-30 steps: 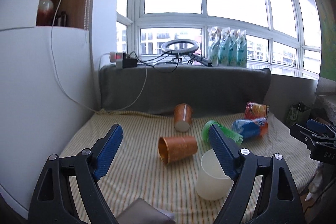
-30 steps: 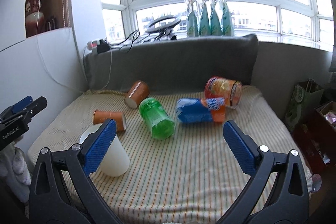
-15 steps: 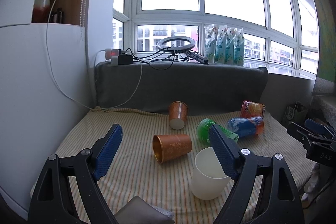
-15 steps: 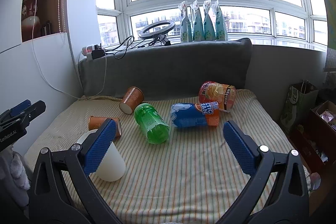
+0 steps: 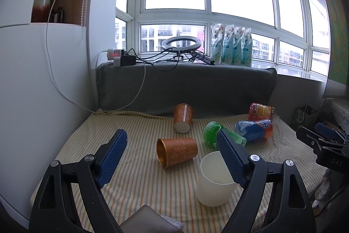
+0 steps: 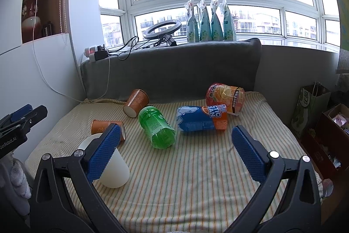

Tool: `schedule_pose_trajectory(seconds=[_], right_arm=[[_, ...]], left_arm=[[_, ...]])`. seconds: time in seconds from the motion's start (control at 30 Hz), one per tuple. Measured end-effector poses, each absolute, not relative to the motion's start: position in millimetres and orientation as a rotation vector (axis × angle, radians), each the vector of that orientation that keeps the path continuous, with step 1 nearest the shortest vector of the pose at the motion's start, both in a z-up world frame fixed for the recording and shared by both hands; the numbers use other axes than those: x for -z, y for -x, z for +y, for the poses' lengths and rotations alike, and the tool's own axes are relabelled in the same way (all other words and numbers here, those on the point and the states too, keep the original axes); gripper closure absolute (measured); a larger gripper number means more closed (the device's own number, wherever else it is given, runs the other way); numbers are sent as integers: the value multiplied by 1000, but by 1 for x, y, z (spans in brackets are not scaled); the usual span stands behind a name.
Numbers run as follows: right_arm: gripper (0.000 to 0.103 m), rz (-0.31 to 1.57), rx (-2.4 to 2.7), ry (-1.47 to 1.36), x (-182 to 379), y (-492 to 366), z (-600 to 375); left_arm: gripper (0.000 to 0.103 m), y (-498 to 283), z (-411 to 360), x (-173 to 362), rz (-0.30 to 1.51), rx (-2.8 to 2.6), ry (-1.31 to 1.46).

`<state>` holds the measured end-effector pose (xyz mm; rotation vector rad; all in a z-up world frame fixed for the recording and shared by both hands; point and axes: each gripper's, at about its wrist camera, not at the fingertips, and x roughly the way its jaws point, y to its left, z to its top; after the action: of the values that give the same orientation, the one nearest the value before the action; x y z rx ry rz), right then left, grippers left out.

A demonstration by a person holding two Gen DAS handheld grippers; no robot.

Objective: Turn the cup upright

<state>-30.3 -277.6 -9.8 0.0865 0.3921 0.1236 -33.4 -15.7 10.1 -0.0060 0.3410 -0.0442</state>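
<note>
A white cup (image 5: pixel 214 180) stands upright on the striped cloth near the front; the right wrist view shows it (image 6: pixel 115 171) partly behind the left finger. An orange cup (image 5: pixel 177 151) lies on its side, mouth toward me, and shows in the right wrist view (image 6: pixel 102 126). A second orange cup (image 5: pixel 183 117) lies near the grey cushion, base toward me, and shows in the right wrist view (image 6: pixel 135 102). My left gripper (image 5: pixel 173 158) is open and empty above the front of the cloth. My right gripper (image 6: pixel 174 153) is open and empty.
A green bottle (image 6: pixel 157 127), a blue-orange bottle (image 6: pixel 201 118) and an orange bottle (image 6: pixel 225 98) lie on the cloth. A grey cushion (image 6: pixel 170 71) backs the surface. A white cabinet (image 5: pixel 32 91) stands left. Bags and boxes (image 6: pixel 312 110) stand right.
Both grippers have pulled back and risen slightly, so the cups and bottles sit a little farther off. Nothing on the cloth has moved.
</note>
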Motion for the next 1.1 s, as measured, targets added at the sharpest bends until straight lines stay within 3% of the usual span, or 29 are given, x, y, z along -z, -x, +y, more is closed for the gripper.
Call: schedule_pose_trajectory(seconds=[1.1], right_arm=[[0, 408, -125, -87, 19, 28, -275]], left_arm=[[19, 31, -16, -9, 346, 48, 3]])
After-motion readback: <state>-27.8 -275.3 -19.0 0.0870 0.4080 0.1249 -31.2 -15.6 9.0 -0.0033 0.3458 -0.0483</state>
